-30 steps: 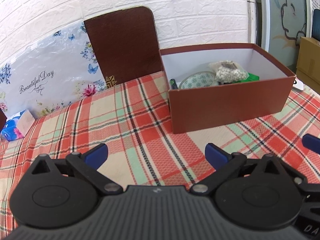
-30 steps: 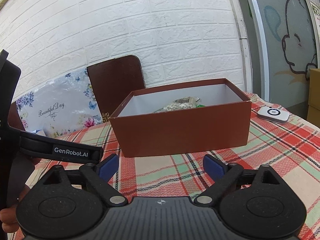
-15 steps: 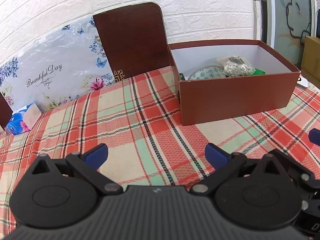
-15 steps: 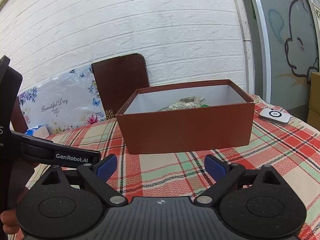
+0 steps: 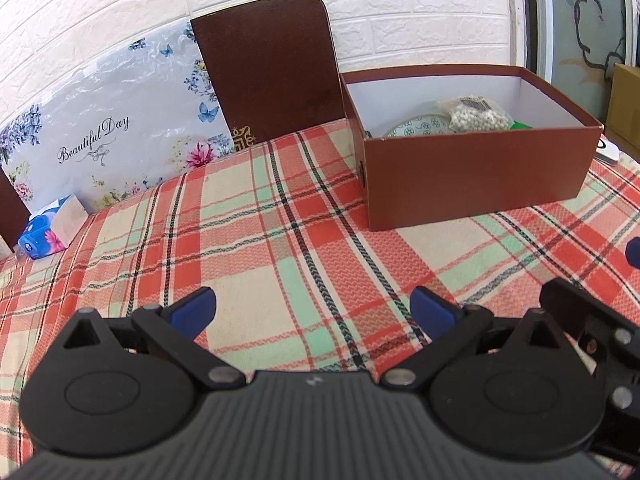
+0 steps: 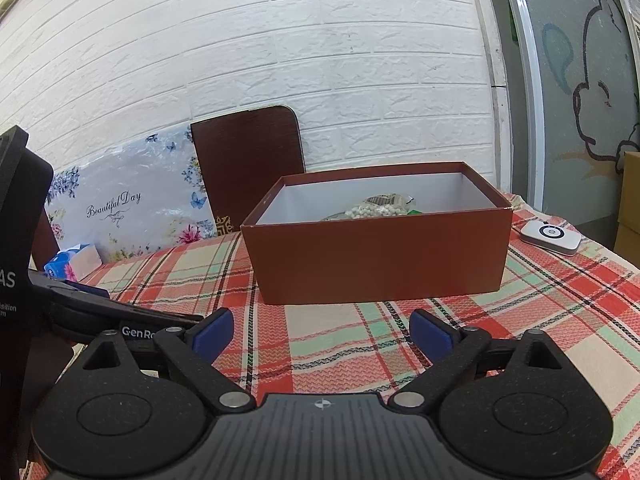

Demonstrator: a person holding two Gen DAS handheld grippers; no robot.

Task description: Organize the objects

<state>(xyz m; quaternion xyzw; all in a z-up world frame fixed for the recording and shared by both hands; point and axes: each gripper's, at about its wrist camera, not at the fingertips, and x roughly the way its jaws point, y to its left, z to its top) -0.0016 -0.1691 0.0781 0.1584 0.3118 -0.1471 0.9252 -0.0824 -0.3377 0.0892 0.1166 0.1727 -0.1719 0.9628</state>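
both grippers empty right now. the left gripper (image 5: pixel 312 308) hangs over bare plaid cloth with its blue pads spread wide and nothing between them, and the right gripper (image 6: pixel 320 330) is the same, pads well apart over the counter (image 6: pixel 560 320).

the brown box (image 5: pixel 472 176) sits at about one o'clock from the left gripper and dead ahead at twelve from the right one. inside it, a bag of white beads (image 5: pixel 478 114) rests against a patterned plate (image 5: pixel 416 126), with something green (image 5: pixel 522 125) just beside the bag at three o'clock. the box looks well filled, so the sorting reads as far along.

what's left loose? a blue tissue pack (image 5: pixel 46 232) at ten o'clock from the left gripper, near the floral board (image 5: pixel 112 140), and a small white remote (image 6: pixel 551 236) at two o'clock from the right gripper, just beside the box. whether either belongs in the box, i can't tell.

if one is the next pick, the remote suits the right gripper: come in low and flat, pads across its narrow sides, since it lies thin on soft cloth that could bunch up. the tissue pack is soft, so a light squeeze from the left. the brown lid (image 5: pixel 268 68) leans on the wall at twelve o'clock.
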